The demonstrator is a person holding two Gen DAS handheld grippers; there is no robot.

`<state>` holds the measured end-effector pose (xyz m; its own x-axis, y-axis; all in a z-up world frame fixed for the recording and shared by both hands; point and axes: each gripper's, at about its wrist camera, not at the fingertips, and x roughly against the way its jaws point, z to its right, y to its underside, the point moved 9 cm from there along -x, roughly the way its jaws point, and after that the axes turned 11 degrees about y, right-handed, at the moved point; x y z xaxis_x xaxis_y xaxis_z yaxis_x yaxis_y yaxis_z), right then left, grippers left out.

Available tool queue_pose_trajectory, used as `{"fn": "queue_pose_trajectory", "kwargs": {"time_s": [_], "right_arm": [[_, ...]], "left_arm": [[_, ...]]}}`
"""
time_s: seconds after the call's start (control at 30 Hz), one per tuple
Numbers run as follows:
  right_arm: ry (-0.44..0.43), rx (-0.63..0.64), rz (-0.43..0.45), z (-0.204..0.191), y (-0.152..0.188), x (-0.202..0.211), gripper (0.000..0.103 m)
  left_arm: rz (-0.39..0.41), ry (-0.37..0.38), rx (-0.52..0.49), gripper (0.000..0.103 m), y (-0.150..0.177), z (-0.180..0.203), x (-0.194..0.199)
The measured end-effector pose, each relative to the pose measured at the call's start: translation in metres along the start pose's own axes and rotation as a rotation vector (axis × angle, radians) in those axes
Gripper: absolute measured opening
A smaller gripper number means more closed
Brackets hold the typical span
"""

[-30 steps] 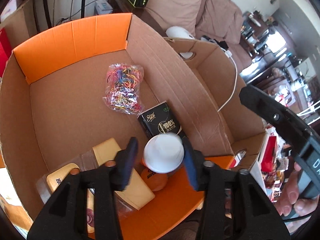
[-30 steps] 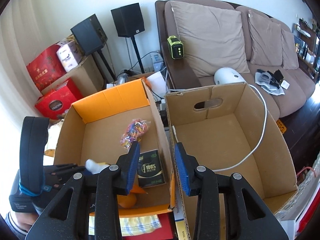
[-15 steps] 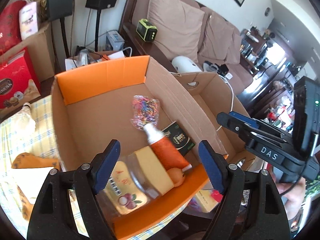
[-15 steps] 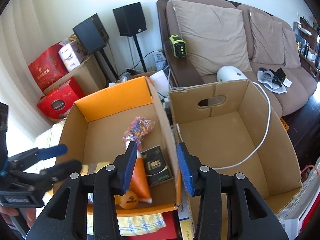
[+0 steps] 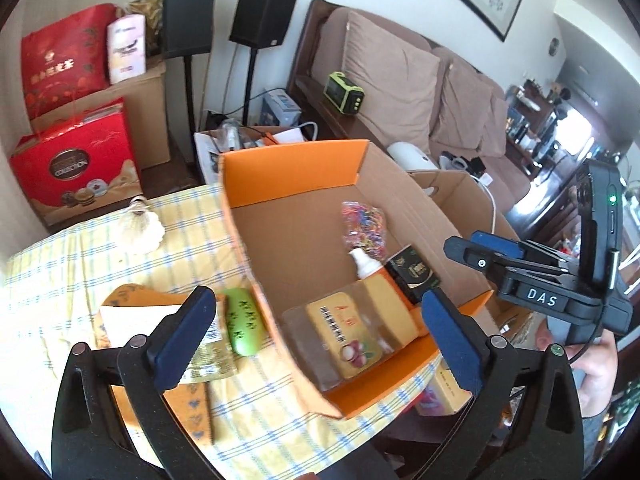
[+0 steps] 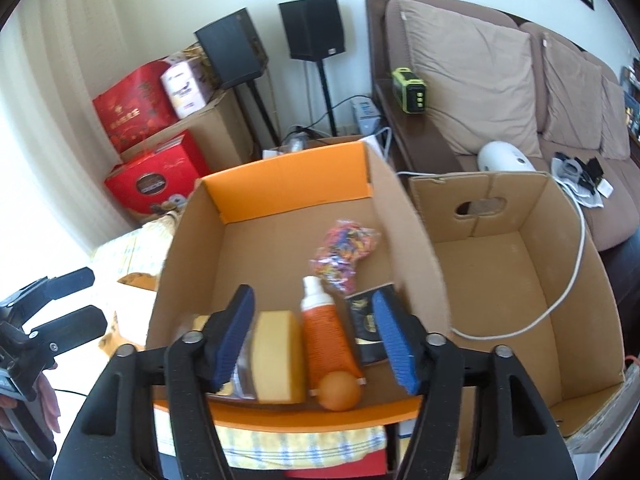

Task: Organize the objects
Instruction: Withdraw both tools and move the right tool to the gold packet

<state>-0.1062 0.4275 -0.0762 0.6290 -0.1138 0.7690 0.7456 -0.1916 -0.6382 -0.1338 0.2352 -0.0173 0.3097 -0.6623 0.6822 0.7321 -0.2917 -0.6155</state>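
An orange-rimmed cardboard box [image 5: 296, 152] [image 6: 280, 176] holds an orange tube with a white cap [image 6: 322, 328] [image 5: 366, 262], an orange ball [image 6: 340, 392], a yellow block [image 6: 278, 356], a black packet [image 5: 414, 274], a bag of coloured rubber bands [image 6: 344, 254] [image 5: 364, 226] and a clear packet with a yellow label [image 5: 344, 334]. My left gripper [image 5: 316, 336] is open and empty above the box's near left corner. My right gripper [image 6: 316, 340] is open and empty above the box's front. A green case [image 5: 244, 320] lies on the checked tablecloth [image 5: 72, 264].
An empty brown cardboard box [image 6: 516, 264] with a white cable [image 6: 576, 264] stands to the right. A white shuttlecock [image 5: 140, 226] and an orange envelope [image 5: 132, 300] lie on the table. Red gift boxes [image 5: 76, 168], speakers and a sofa [image 6: 500, 80] stand behind.
My left gripper let go of the orange tube, opened wide and drew back to the left. The tube now lies in the box. My right gripper opened wider.
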Motion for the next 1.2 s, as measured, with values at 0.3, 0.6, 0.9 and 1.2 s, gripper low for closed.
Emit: {"fn": "queue_pose_trajectory", "kwargs": {"time_s": [0.3, 0.6, 0.9, 1.2], "right_arm": [[-0.037, 0.065, -0.011, -0.044, 0.002, 0.0, 0.079], [-0.107, 0.165, -0.022, -0.106, 0.013, 0.0, 0.08], [-0.169, 0.238, -0.044, -0.162, 0.021, -0.007, 0.08], [-0.253, 0.313, -0.115, -0.217, 0.022, -0.03, 0.075]], "left_arm": [[0.039, -0.086, 0.04, 0.103, 0.018, -0.052, 0.033], [0.066, -0.177, 0.12, 0.103, 0.047, -0.117, 0.07], [0.065, -0.211, 0.174, 0.103, 0.074, -0.158, 0.093], [0.047, -0.185, 0.247, 0.101, 0.101, -0.182, 0.092]]}}
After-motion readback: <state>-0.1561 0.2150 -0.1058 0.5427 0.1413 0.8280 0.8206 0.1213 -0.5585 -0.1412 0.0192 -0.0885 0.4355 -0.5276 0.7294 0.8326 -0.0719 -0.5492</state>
